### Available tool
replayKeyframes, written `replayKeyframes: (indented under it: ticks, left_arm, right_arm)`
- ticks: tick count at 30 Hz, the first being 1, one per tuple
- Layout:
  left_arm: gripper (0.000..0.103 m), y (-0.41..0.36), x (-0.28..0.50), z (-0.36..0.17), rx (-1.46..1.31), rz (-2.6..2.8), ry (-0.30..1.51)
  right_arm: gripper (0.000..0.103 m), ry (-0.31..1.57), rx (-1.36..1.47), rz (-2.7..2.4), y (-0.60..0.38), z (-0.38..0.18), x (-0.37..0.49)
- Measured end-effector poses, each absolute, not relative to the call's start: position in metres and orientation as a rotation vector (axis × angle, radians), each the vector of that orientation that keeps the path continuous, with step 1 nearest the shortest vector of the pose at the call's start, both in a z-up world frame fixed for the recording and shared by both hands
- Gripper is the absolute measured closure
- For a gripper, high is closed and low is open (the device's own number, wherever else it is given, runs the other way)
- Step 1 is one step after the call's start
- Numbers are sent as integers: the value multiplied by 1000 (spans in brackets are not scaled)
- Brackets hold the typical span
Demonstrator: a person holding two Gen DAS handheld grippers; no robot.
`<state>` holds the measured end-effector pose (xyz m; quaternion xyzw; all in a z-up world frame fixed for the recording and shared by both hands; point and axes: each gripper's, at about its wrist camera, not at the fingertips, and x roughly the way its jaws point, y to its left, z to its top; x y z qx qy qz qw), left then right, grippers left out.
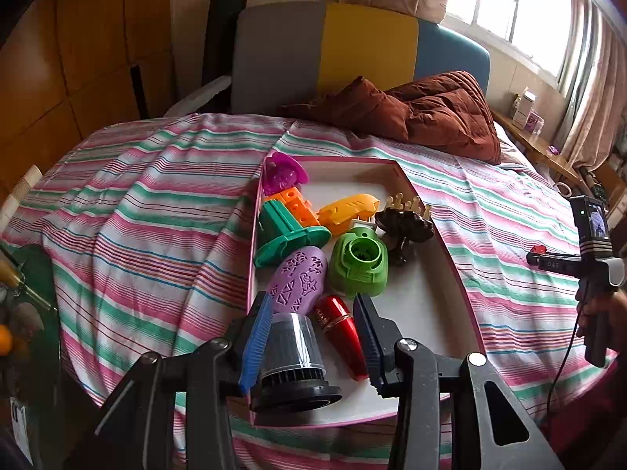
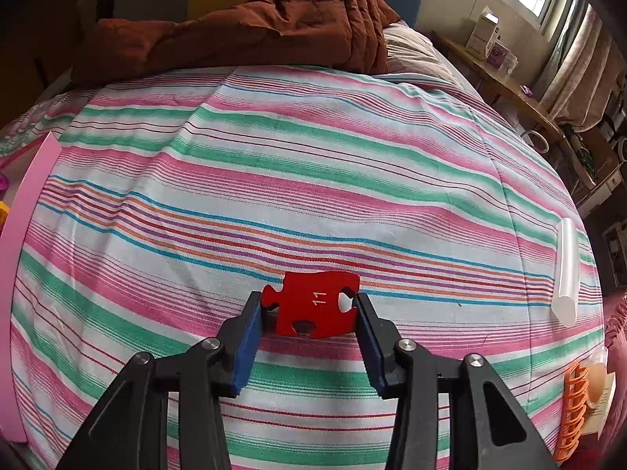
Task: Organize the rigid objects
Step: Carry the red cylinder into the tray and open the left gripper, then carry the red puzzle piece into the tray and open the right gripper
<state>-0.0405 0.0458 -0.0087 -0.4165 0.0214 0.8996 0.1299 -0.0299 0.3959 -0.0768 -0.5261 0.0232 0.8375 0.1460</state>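
Note:
A pink-rimmed white tray (image 1: 427, 305) lies on the striped bed and holds several toys: a purple mould (image 1: 299, 280), a green cup-shaped piece (image 1: 358, 266), a teal piece (image 1: 286, 235), orange pieces (image 1: 347, 211), a dark hair claw (image 1: 405, 227) and a red lipstick (image 1: 341, 331). My left gripper (image 1: 313, 337) is open over the tray's near end; a grey-black ribbed cap (image 1: 292, 360) rests beside its left finger. My right gripper (image 2: 309, 309) is shut on a red puzzle piece (image 2: 311, 303) marked 11, above the sheet. It also shows in the left wrist view (image 1: 537, 252).
A brown quilt (image 1: 423, 111) lies at the head of the bed. A white tube (image 2: 567, 270) and an orange hair claw (image 2: 574, 411) lie at the right of the sheet. The tray's pink edge (image 2: 23, 227) is at far left. A wooden shelf (image 2: 505, 78) stands by the window.

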Motion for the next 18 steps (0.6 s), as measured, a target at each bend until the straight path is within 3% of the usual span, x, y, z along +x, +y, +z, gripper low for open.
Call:
replayKeyframes:
  ticks: [4, 18]
  left_arm:
    - [51, 43, -37, -6, -1196, 2623, 45]
    - [50, 30, -34, -9, -1199, 2636, 23]
  right_arm:
    - [57, 93, -1537, 2442, 390, -77, -29]
    - [57, 54, -1681, 2526, 345, -68, -22]
